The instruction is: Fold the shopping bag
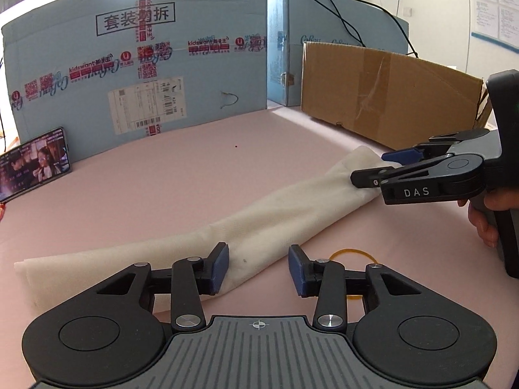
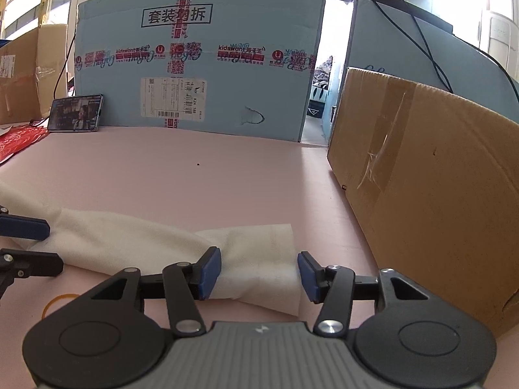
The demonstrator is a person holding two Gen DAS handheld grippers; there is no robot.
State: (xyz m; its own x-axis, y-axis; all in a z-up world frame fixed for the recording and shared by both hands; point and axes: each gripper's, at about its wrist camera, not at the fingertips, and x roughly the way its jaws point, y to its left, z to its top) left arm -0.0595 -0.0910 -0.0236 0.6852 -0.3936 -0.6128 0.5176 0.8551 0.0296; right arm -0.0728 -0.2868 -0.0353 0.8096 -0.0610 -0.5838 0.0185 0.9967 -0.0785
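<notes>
The white shopping bag (image 1: 259, 223) lies in a long strip on the pink bench (image 1: 181, 175). Each end sits between wide-open jaws of the left gripper (image 1: 258, 267) and right gripper (image 2: 259, 274).

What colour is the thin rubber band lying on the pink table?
Yellow-orange. The thin rubber band shows best in the left wrist view, beside the gripper's right finger.

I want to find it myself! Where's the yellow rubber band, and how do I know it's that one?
Look at the pink table. A long white folded bag lies across it. Just in front of the bag, by the left gripper, sits the rubber band: the only thin yellow ring there.
</notes>
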